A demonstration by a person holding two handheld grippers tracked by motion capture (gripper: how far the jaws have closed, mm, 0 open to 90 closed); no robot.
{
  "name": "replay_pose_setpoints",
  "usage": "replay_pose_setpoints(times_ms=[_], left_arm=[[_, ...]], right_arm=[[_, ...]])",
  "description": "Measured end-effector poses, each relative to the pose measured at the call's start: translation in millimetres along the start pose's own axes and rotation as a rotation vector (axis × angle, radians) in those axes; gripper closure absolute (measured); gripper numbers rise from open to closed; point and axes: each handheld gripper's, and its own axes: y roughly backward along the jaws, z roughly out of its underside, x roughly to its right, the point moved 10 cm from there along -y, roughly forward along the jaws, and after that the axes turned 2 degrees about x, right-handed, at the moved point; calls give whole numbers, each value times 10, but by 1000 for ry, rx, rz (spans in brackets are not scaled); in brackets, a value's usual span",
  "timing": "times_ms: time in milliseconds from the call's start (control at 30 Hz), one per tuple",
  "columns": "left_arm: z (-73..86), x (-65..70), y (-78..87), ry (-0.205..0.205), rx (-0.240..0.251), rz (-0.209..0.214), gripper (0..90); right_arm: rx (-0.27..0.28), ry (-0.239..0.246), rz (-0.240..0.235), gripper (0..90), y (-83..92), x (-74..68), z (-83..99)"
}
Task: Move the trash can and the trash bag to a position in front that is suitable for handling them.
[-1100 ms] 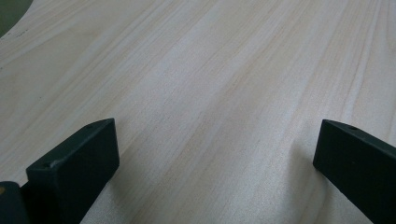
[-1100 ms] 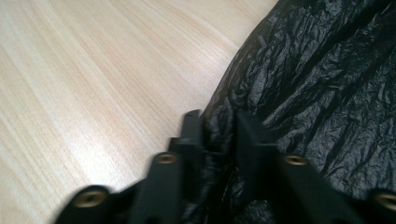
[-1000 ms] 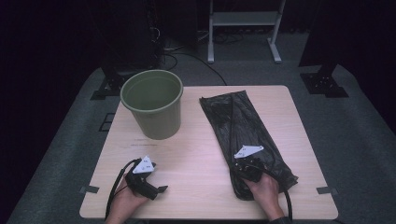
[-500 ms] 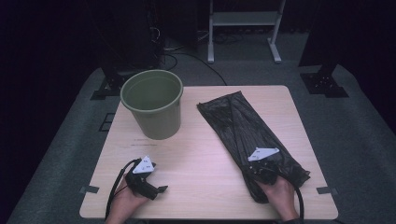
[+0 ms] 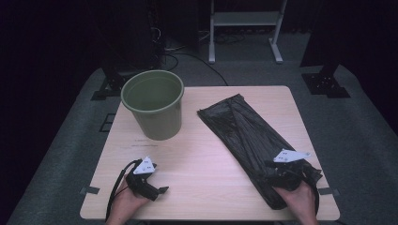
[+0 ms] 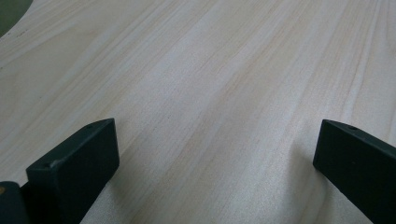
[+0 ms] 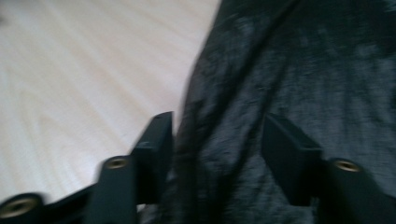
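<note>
The high view takes in the whole wooden worktop [image 5: 211, 159]: a green bucket [image 5: 154, 104] stands upright toward its far left, and a black plastic bag [image 5: 256, 145] lies flat and lengthwise on its right half, running from near the middle of the far side down to the near right corner. The left gripper [image 5: 162, 189] rests near the front left edge, well apart from both. The right gripper [image 5: 277, 174] sits over the near end of the bag.

The left gripper view adds what the high view cannot resolve: its fingers [image 6: 79, 163] stand spread wide over bare wood with nothing between them, and a sliver of the bucket [image 6: 11, 11] shows in the top corner.

The right gripper view, blurred, looks straight onto the bag [image 7: 299, 79]. Its fingers [image 7: 156, 144] have just been opening and stand apart with a ridge of bag rising between them; the pads do not press on it.

The bag is crinkled, glossy, folded into a long strip with creases running its length, its near end bunched under the right hand [image 5: 298, 201].
</note>
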Motion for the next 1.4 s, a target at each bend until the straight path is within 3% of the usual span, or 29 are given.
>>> replay_pose_setpoints(times_ms=[133, 167, 267, 300, 400, 567, 867, 1033, 1400], left_arm=[[0, 1, 0, 0, 0, 0, 0], [0, 1, 0, 0, 0, 0, 0], [1, 0, 1, -1, -2, -1, 0], [1, 0, 2, 0, -1, -1, 0], [1, 1, 3, 2, -1, -3, 0], [4, -4, 7, 8, -1, -13, 0], [-24, -4, 41, 18, -1, -18, 0], [-96, -16, 139, 27, 27, -22, 0], [-262, -37, 344, 42, 38, -21, 0]], right_arm=[[27, -37, 41, 126, 4, 196, -41], [24, -46, 72, 120, -27, 286, -34], [18, -66, 82, 75, -94, 389, -14], [6, -89, 101, 70, -183, 503, 29], [-38, -89, 133, 25, -274, 584, 119], [-68, -81, 155, 0, -341, 639, 231], [-68, -77, 171, 0, -362, 662, 265], [-64, -82, 177, 0, -363, 660, 265], [-63, -83, 177, 0, -362, 660, 265]])
